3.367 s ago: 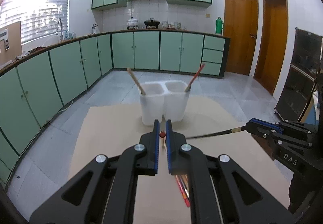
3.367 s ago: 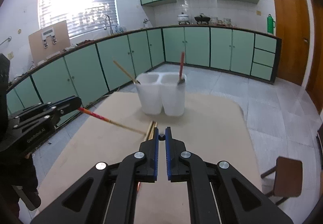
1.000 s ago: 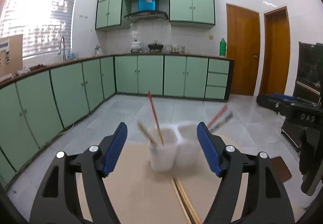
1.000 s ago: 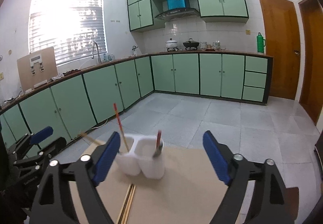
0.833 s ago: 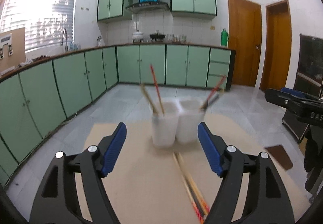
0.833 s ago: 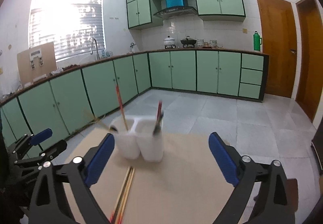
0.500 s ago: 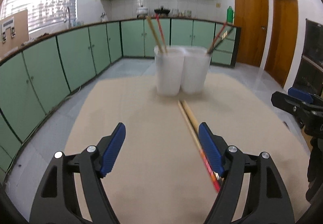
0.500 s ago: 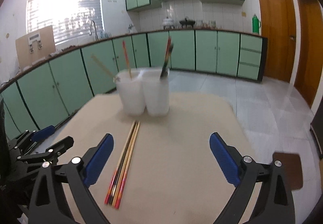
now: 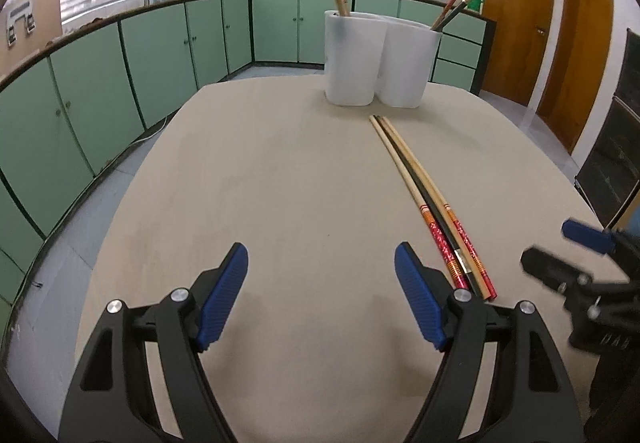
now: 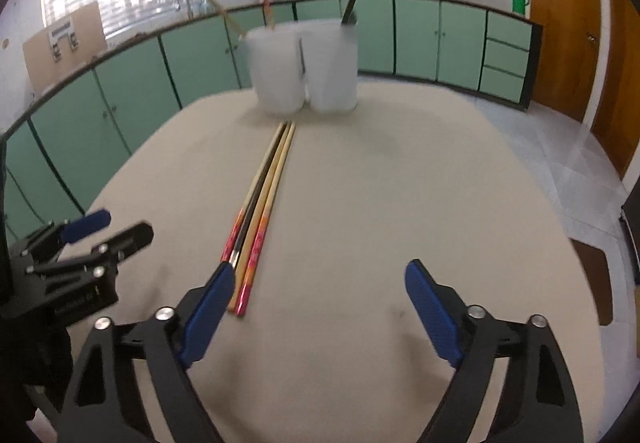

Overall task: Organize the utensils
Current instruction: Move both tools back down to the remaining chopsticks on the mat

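- Left gripper point(image 9: 320, 295), lower centre of the left wrist view: jaws wide open, nothing between them, low over bare tabletop point(image 9: 280, 183). Judged: positioned for a next pick.
- Holder point(image 9: 376, 59), upper centre: white, two compartments, at the far end of the tabletop. Left compartment holds two sticks leaning up-left; right compartment holds two leaning up-right. Sorting looks partly done.
- Chopsticks point(image 9: 424, 195), right of centre: three loose ones lying flat, touching side by side. Long axis runs from just below the holder down to lower right; plain tips point toward the holder, red patterned ends point toward the grippers. Middle one is dark.
- The near ends lie just right of the left gripper's right finger, outside its jaws.
- Right gripper point(image 10: 318, 311), lower centre of the right wrist view: jaws wide open, empty. The near ends lie just beside its left finger, outside the gap.
- Judged: the bundle lies between the two grippers, so either could take a stick by its red end.
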A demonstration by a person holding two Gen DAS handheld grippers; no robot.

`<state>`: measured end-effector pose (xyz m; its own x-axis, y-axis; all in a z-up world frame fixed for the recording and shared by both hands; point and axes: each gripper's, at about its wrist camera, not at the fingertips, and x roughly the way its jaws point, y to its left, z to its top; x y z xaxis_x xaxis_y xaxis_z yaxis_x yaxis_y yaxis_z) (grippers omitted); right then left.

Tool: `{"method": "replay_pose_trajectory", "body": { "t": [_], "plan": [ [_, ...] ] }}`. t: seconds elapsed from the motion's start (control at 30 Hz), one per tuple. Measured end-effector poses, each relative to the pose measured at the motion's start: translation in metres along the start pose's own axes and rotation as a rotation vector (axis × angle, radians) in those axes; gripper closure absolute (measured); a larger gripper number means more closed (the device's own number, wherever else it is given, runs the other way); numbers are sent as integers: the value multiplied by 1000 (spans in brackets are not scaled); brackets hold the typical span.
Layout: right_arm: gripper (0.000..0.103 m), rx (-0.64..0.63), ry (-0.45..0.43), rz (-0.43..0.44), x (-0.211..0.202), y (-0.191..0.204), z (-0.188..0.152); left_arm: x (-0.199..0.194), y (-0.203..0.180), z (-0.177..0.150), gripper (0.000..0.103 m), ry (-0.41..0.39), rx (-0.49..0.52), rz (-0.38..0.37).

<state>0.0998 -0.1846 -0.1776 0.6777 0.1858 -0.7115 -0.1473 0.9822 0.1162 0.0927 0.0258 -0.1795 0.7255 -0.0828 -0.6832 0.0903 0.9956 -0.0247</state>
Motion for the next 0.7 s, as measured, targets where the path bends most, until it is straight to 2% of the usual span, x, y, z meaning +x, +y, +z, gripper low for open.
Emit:
{"method": "replay_pose_trajectory", "body": {
  "t": [0.2,0.43,0.6,0.7],
  "plan": [
    [35,-44,59,7,10,15,-7,1,-3,-1,27,4,4,3],
    [36,-73,86,-24,14,20,-11,2,-5,0,26,10,8,3],
    [36,-37,79,-52,11,6,-12,3,-5,0,25,11,3,3],
    [37,-20,70,-32,7,0,-13,3,-7,0,25,12,6,5]
  ]
}}
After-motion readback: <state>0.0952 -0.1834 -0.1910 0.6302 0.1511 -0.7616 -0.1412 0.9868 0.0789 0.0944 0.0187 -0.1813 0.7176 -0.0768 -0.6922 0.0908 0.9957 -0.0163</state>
